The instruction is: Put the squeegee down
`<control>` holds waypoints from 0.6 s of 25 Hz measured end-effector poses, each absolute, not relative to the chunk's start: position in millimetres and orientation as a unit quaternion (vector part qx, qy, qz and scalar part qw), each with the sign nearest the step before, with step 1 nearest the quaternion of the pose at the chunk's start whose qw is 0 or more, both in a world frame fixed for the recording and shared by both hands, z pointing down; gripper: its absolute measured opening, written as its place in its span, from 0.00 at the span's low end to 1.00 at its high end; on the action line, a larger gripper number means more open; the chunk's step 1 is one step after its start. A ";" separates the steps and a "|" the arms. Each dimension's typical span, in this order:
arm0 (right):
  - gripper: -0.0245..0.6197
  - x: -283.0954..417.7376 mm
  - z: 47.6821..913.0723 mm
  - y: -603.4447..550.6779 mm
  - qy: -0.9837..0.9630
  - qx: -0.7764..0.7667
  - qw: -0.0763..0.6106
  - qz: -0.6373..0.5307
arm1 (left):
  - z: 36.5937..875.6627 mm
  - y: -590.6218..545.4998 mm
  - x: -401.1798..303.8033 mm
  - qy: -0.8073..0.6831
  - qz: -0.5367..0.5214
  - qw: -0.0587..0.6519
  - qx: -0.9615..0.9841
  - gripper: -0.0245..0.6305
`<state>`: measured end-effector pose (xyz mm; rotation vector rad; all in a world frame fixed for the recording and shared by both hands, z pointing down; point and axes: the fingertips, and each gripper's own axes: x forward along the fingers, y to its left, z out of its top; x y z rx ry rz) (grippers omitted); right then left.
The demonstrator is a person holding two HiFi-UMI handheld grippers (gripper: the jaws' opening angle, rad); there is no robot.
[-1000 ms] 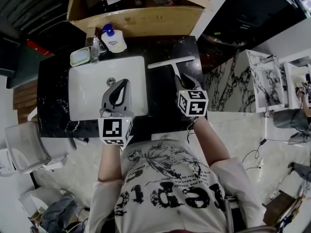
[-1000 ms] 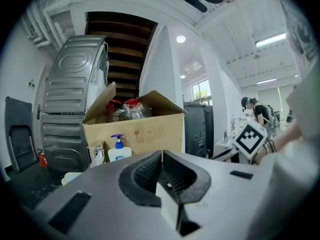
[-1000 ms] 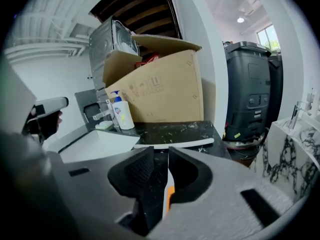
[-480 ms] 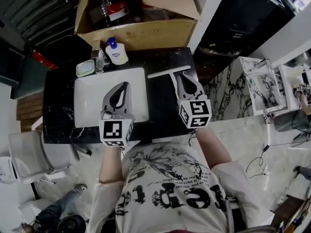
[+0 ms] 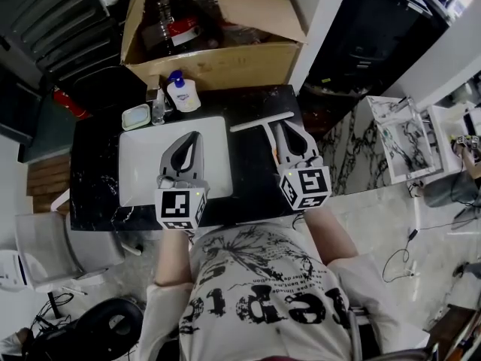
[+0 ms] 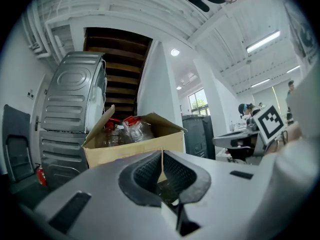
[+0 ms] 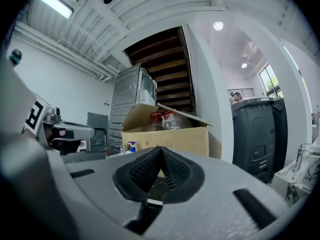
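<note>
The squeegee [image 5: 255, 123] lies flat on the black marble counter [image 5: 98, 171], to the right of the sink, its white blade across the far end. My right gripper [image 5: 280, 127] hovers above its handle and hides most of it. In the right gripper view its jaws [image 7: 161, 149] are shut, pointing level with nothing between them. My left gripper [image 5: 194, 135] hangs over the white sink [image 5: 143, 164]. It is shut and empty too, as the left gripper view [image 6: 162, 153] shows.
A cardboard box [image 5: 218, 59] with bottles stands behind the counter; both gripper views face it [image 6: 130, 149] [image 7: 165, 136]. A soap bottle [image 5: 180, 92], a faucet [image 5: 157, 107] and a soap dish [image 5: 136, 116] sit at the sink's far edge. White chairs stand at the left.
Both grippers have risen, the right one more, lifting off the squeegee handle and tilting level. The squeegee stays on the counter.
</note>
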<state>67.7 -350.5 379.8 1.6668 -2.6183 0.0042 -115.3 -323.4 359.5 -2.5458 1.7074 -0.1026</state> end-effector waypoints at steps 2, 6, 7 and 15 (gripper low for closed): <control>0.03 67.5 379.3 -350.9 -0.842 0.540 0.019 -0.002 | 359.0 -324.3 -116.1 0.556 -0.032 0.038 -0.830 0.06; 0.03 64.3 379.6 -351.8 -0.841 0.540 0.026 -0.008 | 357.9 -326.1 -119.0 0.555 -0.029 0.039 -0.830 0.06; 0.03 63.5 380.0 -352.1 -0.841 0.541 0.028 -0.009 | 357.9 -326.8 -119.5 0.555 -0.028 0.038 -0.831 0.06; 0.03 59.0 380.0 -355.3 -0.841 0.540 0.030 -0.014 | 359.0 -333.5 -120.0 0.553 -0.030 0.038 -0.832 0.06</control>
